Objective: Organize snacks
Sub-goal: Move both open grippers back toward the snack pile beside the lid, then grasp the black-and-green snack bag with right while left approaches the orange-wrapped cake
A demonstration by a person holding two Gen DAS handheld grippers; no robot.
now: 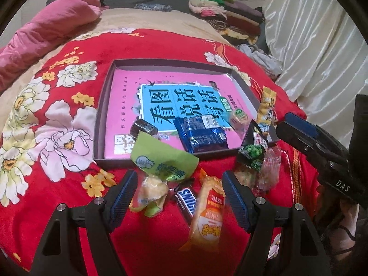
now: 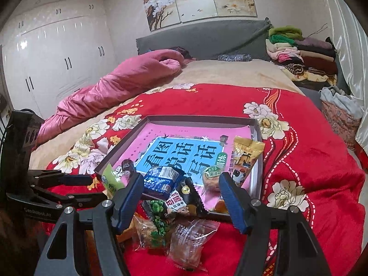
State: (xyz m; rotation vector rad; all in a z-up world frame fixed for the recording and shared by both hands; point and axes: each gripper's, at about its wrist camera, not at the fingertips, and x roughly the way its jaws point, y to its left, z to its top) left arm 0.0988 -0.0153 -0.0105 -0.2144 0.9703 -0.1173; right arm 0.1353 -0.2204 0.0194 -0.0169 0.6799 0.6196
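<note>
A dark shallow tray (image 1: 103, 105) lies on the red flowered blanket with a pink book inside. On the book rest a blue packet (image 1: 202, 133), a small dark candy (image 1: 143, 126) and a little cube pack (image 1: 239, 116). My left gripper (image 1: 179, 184) hovers open over loose snacks in front of the tray: a Snickers bar (image 1: 186, 202), an orange packet (image 1: 209, 209) and a small yellow-green one (image 1: 149, 193). My right gripper (image 2: 180, 184) is open around a black green-pea packet (image 2: 181, 204) that leans on the tray's near edge; its pads do not press it.
A green packet (image 1: 161, 158) overhangs the tray's front rim. A yellow packet (image 2: 246, 158) leans at the tray's right side. Clear-wrapped snacks (image 2: 191, 237) lie nearest me. A pink quilt (image 2: 110, 92) and folded clothes (image 2: 303, 55) sit farther up the bed.
</note>
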